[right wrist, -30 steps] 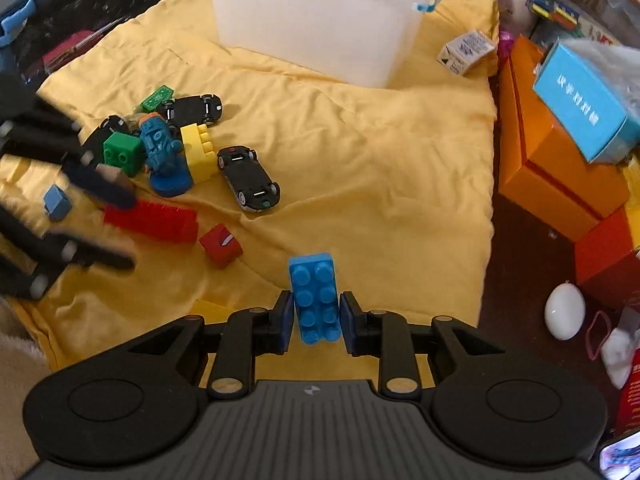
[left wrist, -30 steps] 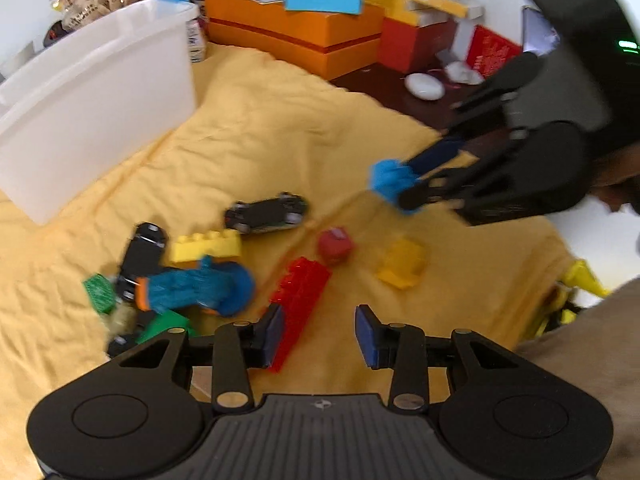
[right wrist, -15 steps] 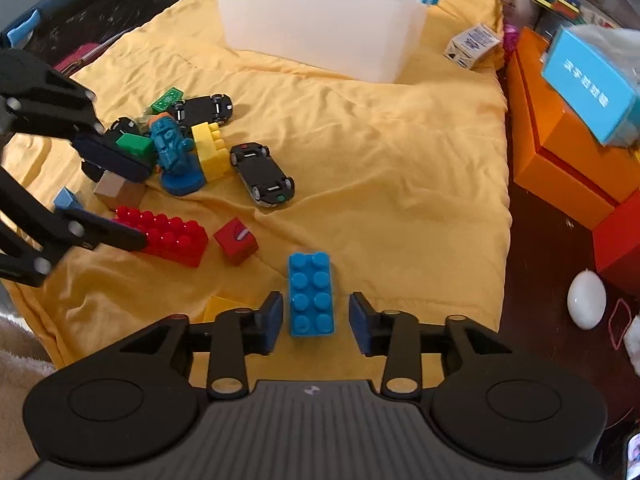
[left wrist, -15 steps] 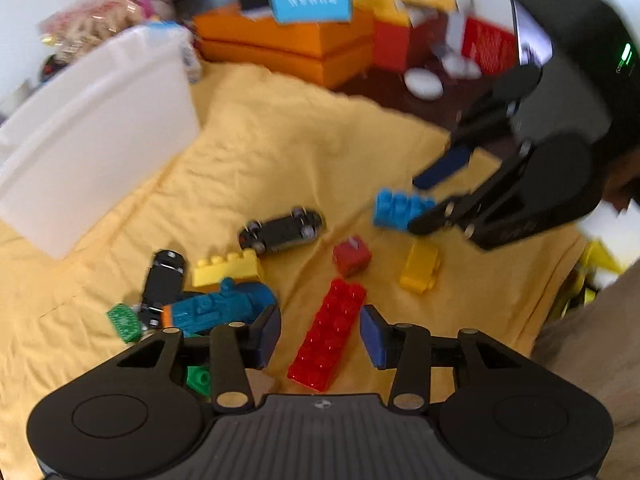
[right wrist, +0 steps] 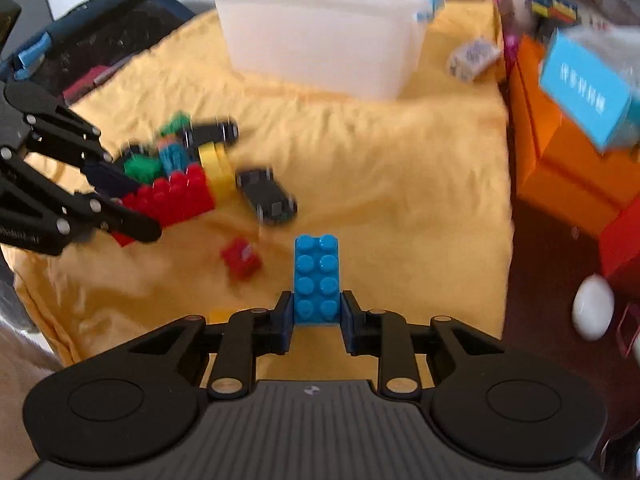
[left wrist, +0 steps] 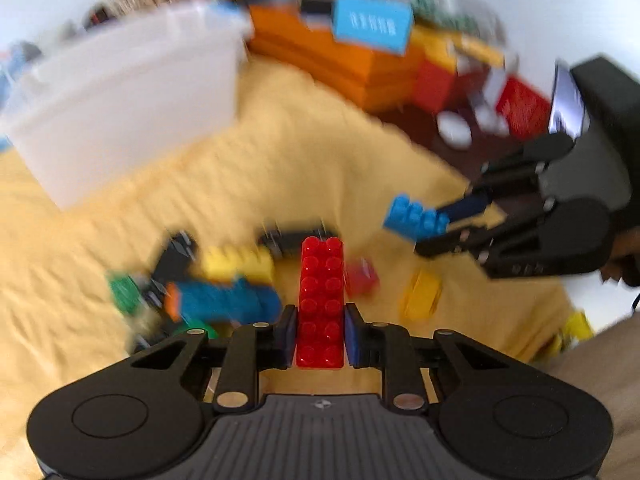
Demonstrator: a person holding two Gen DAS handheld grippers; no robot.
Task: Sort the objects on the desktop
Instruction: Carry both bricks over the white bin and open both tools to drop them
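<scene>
— Since half a second ago, has anything moved?
— Both: left gripper [left wrist: 319, 334] closing, clamped on the long red brick [left wrist: 321, 300], lifted; right gripper [right wrist: 316, 317] closing around the blue brick [right wrist: 316, 278], above the yellow cloth [right wrist: 380, 168].
— Step?
— Pickup done, apparently; next likely carrying both to the white bin [right wrist: 320, 52].

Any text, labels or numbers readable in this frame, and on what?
Nothing can be read.
Light blue box on the orange boxes: a row of white characters, too blurred.
Small white carton on the yellow cloth: dark print, too blurred.
Red box: no legible print.
</scene>
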